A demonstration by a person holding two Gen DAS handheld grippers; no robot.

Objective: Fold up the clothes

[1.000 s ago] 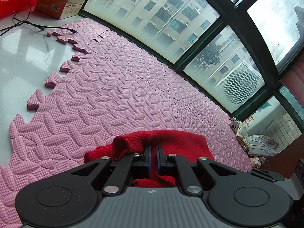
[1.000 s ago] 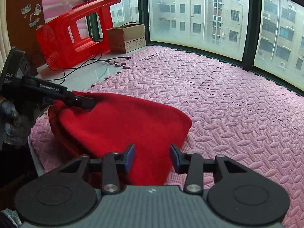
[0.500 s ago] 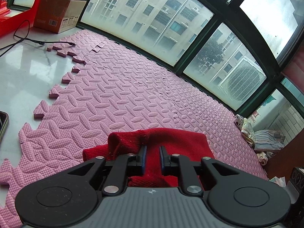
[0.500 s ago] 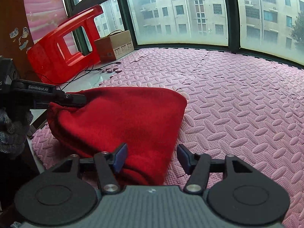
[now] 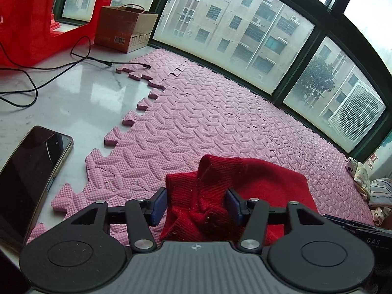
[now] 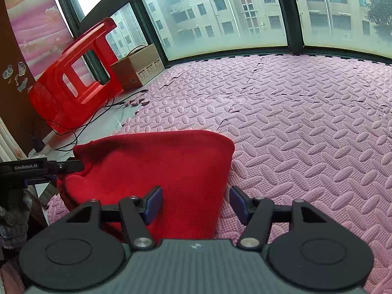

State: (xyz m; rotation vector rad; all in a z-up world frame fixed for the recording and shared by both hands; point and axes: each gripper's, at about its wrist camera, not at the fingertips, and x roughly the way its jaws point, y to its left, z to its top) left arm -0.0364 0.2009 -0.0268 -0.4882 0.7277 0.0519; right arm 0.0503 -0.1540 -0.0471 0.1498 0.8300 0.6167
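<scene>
A red knit garment (image 5: 245,183) lies folded on the pink foam mat (image 5: 196,112). My left gripper (image 5: 197,205) stands open, its blue pads either side of a bunched red edge without pressing it. In the right wrist view the same garment (image 6: 156,161) spreads as a smooth folded slab. My right gripper (image 6: 196,204) is open over its near right corner, the left pad above cloth, the right pad above the mat (image 6: 306,127). The left gripper's body (image 6: 36,169) shows at the garment's left edge, held by a gloved hand (image 6: 12,223).
A dark phone (image 5: 27,174) lies on the white marble floor (image 5: 80,98) at the left. A red plastic chair (image 6: 73,83), a cardboard box (image 5: 125,29) and black cables (image 5: 49,68) sit near the windows. A pile of other clothes (image 5: 374,191) rests at the far right.
My left gripper has opened and let go of the red edge it pinched a second ago, and its view has swung left. My right gripper has opened wider and drawn back slightly.
</scene>
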